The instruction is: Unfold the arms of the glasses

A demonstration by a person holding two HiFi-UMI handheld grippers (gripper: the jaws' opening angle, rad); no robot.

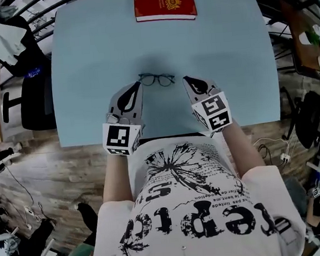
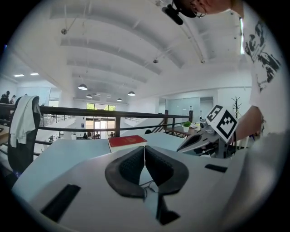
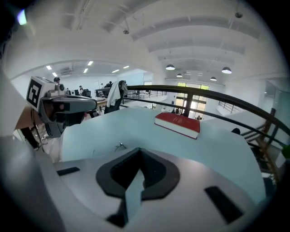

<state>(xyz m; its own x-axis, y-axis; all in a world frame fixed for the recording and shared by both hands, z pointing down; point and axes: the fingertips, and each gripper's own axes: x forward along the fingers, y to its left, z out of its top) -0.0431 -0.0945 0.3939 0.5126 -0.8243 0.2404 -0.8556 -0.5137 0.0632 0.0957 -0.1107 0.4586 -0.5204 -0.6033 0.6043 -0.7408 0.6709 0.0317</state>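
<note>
Folded dark-rimmed glasses [image 1: 156, 79] lie on the light blue table [image 1: 87, 58], lenses side by side. My left gripper [image 1: 138, 86] is shut with nothing in it, its tip just left of the frame. Just right of the frame, my right gripper [image 1: 186, 80] is also shut and holds nothing. In the left gripper view the closed jaws [image 2: 144, 147] hide most of the glasses [image 2: 147, 185]; only thin wire shows below the pads. In the right gripper view a small part of the glasses [image 3: 120, 146] peeks out left of the shut jaws [image 3: 139, 152].
A red book [image 1: 165, 5] lies at the table's far edge, also seen in both gripper views [image 2: 127, 142] [image 3: 177, 124]. A chair with a white garment [image 1: 7, 37] stands at the left. A railing runs behind the table [image 3: 204, 95].
</note>
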